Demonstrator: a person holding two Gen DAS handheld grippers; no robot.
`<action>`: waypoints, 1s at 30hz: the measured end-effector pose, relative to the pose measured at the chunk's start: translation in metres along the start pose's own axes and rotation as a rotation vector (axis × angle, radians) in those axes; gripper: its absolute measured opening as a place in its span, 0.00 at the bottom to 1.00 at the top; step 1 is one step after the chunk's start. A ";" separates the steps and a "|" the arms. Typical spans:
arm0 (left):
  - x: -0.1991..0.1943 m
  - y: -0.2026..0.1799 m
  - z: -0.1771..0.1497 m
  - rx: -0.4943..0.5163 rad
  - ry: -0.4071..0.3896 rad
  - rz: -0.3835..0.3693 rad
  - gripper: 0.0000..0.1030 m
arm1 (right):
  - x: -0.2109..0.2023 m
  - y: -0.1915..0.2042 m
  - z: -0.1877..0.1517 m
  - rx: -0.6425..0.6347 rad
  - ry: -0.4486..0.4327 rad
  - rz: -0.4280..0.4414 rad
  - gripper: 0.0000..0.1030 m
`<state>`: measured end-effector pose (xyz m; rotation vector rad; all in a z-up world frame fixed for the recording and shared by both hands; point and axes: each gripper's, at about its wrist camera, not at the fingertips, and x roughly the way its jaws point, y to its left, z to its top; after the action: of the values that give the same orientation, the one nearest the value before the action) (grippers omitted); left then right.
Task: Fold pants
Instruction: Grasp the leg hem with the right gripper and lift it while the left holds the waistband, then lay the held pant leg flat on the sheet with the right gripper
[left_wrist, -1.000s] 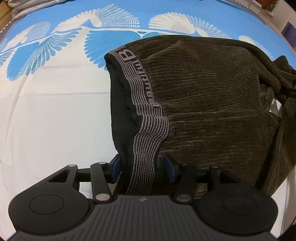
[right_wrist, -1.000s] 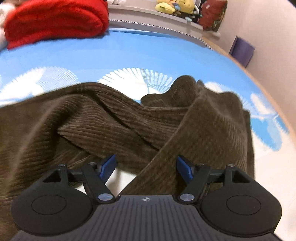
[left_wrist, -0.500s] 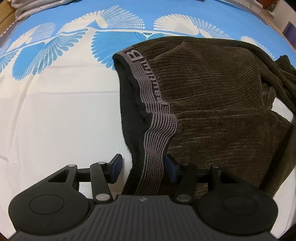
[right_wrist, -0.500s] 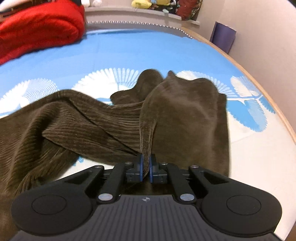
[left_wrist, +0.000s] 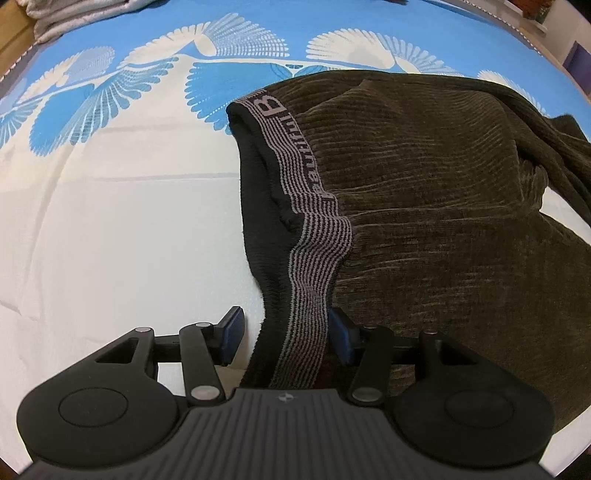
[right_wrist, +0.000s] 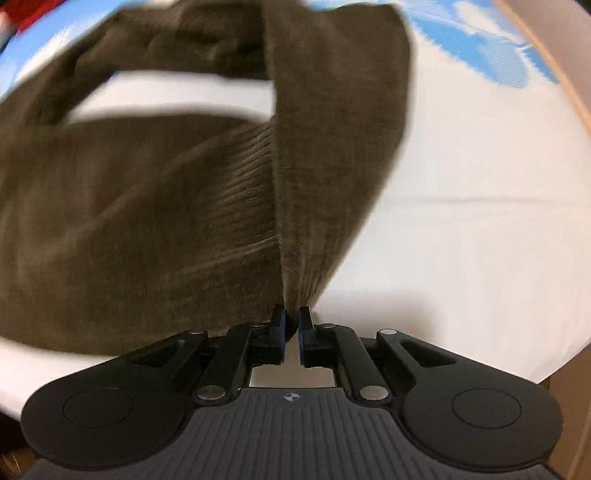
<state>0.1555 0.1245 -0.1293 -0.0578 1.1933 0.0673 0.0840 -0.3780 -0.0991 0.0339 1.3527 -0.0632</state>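
Blue-white bedsheet (left_wrist: 110, 221): soft, limp corduroy pants (left_wrist: 443, 221); right gripper (right_wrist: 291, 325) pinching leg fabric, left gripper (left_wrist: 284, 336) unclamped astride waistband (left_wrist: 314, 258), best hold.

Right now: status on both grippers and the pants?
Right gripper shut on pants leg fabric. Left gripper open, striped waistband between jaws, not pinched. Nothing in the way on the bedsheet.

right gripper (right_wrist: 291, 326): a second ago its jaws stood wide apart over a fold of the pants (right_wrist: 155, 206); now they are closed on a pinch of that brown cloth.
pant leg: before it lay crumpled in the middle of the bed (right_wrist: 461, 236); now it is pulled into a taut ridge toward the bed's near edge.
right wrist view: was sharp, now blurred.
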 end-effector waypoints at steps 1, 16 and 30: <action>0.001 -0.001 0.001 -0.006 0.001 0.002 0.55 | -0.007 -0.002 0.001 0.001 -0.050 0.019 0.08; 0.017 0.007 0.015 -0.083 0.010 -0.040 0.58 | -0.003 0.022 0.069 -0.072 -0.446 -0.145 0.52; -0.016 0.030 0.015 -0.158 -0.167 -0.084 0.16 | -0.044 -0.114 0.019 0.734 -0.513 -0.226 0.06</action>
<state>0.1613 0.1555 -0.1088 -0.2370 1.0158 0.0907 0.0858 -0.4922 -0.0506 0.4534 0.7574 -0.7106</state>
